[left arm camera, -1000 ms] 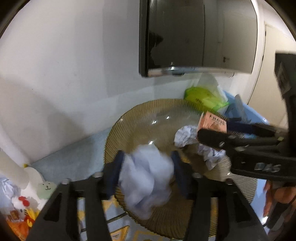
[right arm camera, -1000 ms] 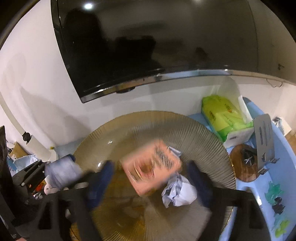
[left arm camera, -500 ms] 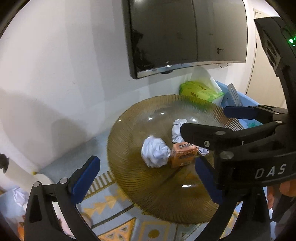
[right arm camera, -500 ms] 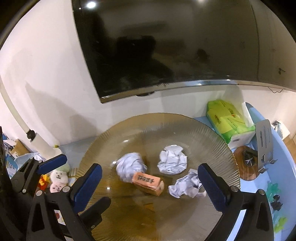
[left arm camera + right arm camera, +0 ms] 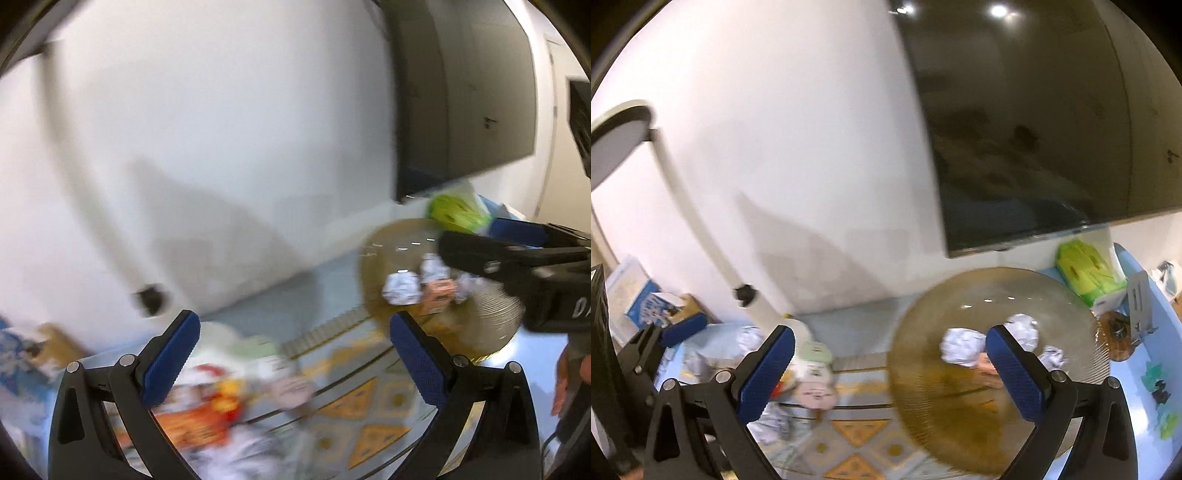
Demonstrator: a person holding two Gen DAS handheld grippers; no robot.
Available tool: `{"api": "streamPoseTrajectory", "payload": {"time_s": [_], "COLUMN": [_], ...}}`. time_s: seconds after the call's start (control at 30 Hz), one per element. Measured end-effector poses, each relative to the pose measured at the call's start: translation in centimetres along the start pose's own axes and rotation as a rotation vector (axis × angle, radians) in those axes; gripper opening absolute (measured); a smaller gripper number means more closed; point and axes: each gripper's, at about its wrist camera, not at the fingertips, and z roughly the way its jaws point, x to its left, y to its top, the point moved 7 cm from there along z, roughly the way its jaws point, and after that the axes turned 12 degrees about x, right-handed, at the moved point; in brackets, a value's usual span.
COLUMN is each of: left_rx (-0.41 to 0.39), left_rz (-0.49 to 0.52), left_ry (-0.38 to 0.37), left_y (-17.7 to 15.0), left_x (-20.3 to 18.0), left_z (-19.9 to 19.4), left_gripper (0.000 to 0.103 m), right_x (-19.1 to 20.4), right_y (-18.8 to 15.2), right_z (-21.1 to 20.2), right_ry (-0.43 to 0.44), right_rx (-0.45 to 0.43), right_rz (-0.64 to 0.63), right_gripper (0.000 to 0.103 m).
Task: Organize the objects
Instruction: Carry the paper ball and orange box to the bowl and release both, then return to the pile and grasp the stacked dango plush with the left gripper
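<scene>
Left gripper: jaws spread wide, empty; a second ago they pinched a paper ball.
Right gripper: jaws spread, nothing held; the orange box was between them earlier.
Task items: paper balls and box now lie in the amber glass plate, right of frame.
Framing: both views now sit farther left than earlier.
Left view only: plate's contents unobstructed.
Right view only: green tissue pack and lamp head, sharply seen.

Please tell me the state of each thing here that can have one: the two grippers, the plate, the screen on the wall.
Left gripper: open, nothing between its blue pads.
Right gripper: open, holding nothing.
Round amber ribbed glass plate: loaded with crumpled white paper balls and a small orange box.
Black wall screen: dark.
</scene>
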Motion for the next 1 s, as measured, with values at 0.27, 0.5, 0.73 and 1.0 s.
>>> {"api": "streamPoseTrajectory", "payload": {"time_s": [0.27, 0.5, 0.73, 1.0], "left_rx": [0.056, 0.205, 0.262, 0.223], "left_rz": [-0.113, -0.253, -0.300, -0.327], "left_ry": [0.077, 0.053, 0.015, -0.004], "left_y": [-8.9, -19.6, -25.4, -25.1], "left_x": [10.9, 15.5, 15.9, 15.3], "left_z": [-3.6, -0.3, 2.0, 3.0], "left_gripper": [0.102, 0.102, 0.102, 0.103], "right_x": [7.0, 11.7, 13.0, 13.4], "right_y": [-5.7, -14.2, -21.9, -22.8], "right_z": [1.4, 7.3, 13.0, 14.0], "right_ry": [0.091, 0.104, 0.047, -0.057], "right_rx": [0.069, 0.211, 0.359, 0.335], "right_rz": [-0.080, -0.160, -0.235, -0.334], "right_gripper": [0.103, 0.103, 0.103, 0.103]}}
